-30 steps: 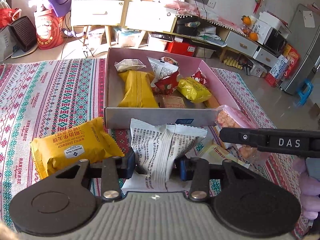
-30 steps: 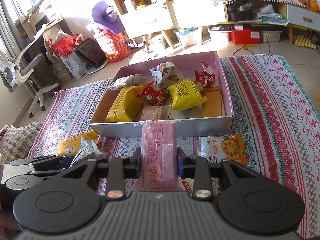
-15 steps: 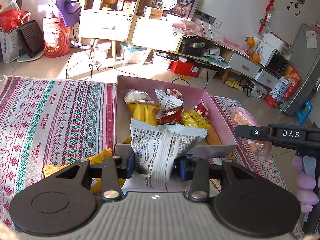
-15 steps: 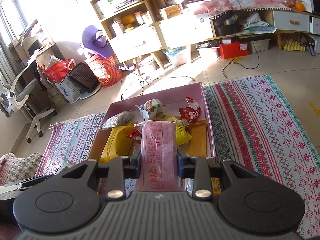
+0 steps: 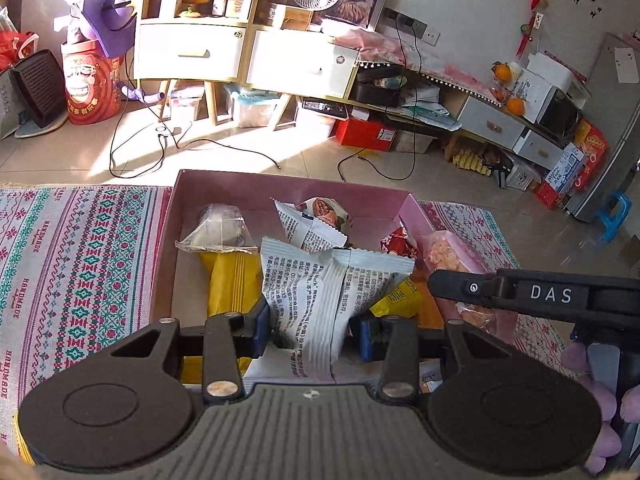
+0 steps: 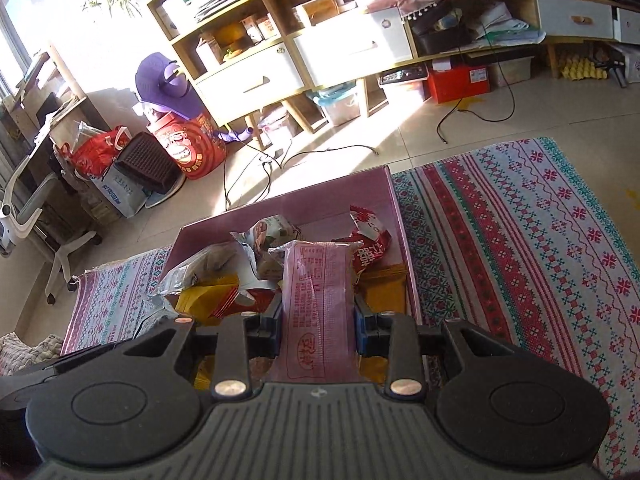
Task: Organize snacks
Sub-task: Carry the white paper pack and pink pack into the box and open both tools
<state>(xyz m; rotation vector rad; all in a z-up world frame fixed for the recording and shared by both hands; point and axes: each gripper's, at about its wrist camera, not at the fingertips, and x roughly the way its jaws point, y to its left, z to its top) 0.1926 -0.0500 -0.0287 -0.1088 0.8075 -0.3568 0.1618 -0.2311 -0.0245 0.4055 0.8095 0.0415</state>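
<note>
I had lifted both packets over the pink box (image 5: 288,186); my left gripper (image 5: 310,330) jaws clamped the white packet (image 5: 320,300), my right gripper (image 6: 316,330) jaws the pink packet (image 6: 320,304).

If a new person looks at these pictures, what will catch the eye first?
Probably the two packets held up close: a white printed snack packet clamped in the left gripper and a pink packet in the right gripper. Behind both sits the pink box full of snacks on a patterned cloth.

Both hand-held grippers (left (image 5: 310,330), right (image 6: 316,326)) clamped, loaded.
</note>
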